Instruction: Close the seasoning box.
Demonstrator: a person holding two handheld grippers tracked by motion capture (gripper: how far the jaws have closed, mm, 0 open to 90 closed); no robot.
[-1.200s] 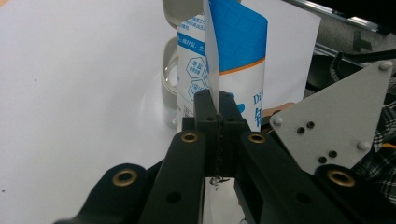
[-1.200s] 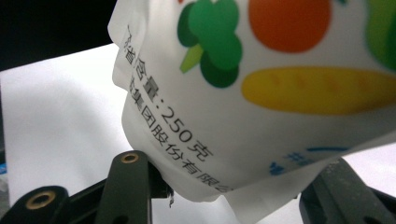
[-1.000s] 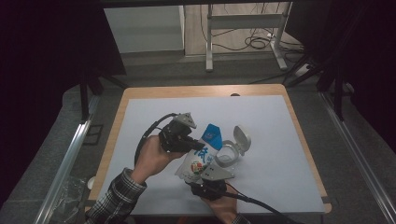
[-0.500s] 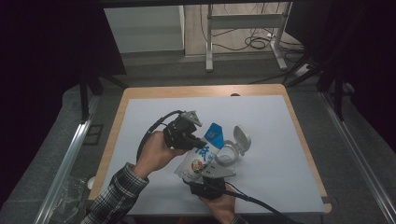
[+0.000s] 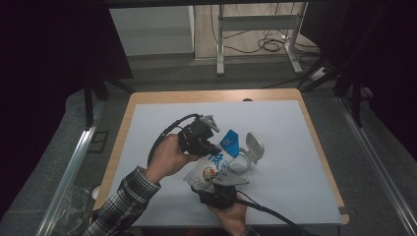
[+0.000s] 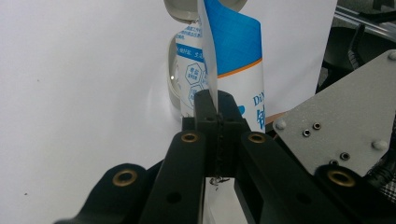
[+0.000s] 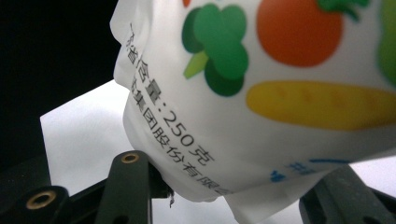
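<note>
Left hand-held gripper [image 6: 218,105] clamped tight on the pouch [image 6: 224,70] top edge. Right hand-held gripper [image 7: 233,196] half closed around its lower body, above the white counter [image 5: 295,147].

white mat [image 5: 162,123] on wood table [image 5: 147,97]

Changes since the earlier pictures:

- Left gripper [image 5: 216,147]: shifted slightly rightward and toward the table's far edge in the high view, now closer to the clear lidded container [image 5: 246,155].
- Printed pouch [image 5: 214,164]: the blue top end, pinched between the left gripper's closed jaws, has followed that shift; it appears drawn a little more upright, though the high view is too small to be sure.
- Left hand [image 5: 169,157]: moved along with the gripper, forearm reaching slightly further in.
</note>
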